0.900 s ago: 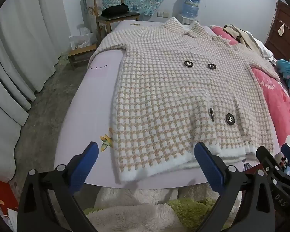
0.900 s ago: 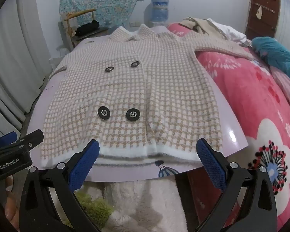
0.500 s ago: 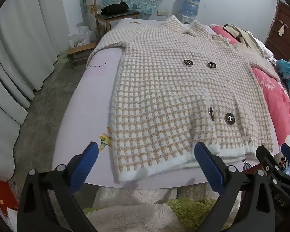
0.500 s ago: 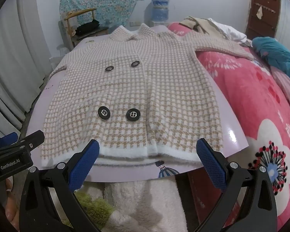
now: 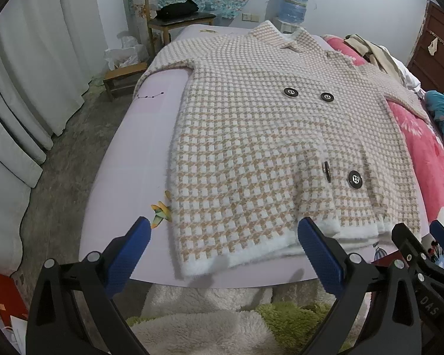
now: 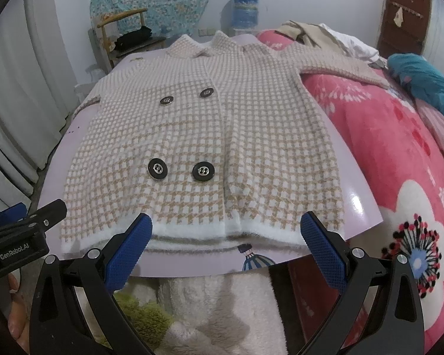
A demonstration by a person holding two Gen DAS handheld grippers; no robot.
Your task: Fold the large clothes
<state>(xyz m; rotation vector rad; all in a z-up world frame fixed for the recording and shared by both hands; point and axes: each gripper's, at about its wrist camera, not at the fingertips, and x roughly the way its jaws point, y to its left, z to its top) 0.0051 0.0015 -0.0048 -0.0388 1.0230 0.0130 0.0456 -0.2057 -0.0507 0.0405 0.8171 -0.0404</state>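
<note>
Checked coat (image 5: 266, 148) lies flat, front up, on lilac board (image 5: 127, 153) over the bed; white hem toward near edge, collar far. Left gripper (image 5: 222, 254) spread wide, holding nothing, above the hem's left corner. Right gripper (image 6: 226, 242) likewise spread, empty, above hem's middle. Pink blanket (image 6: 399, 153) right.
</note>
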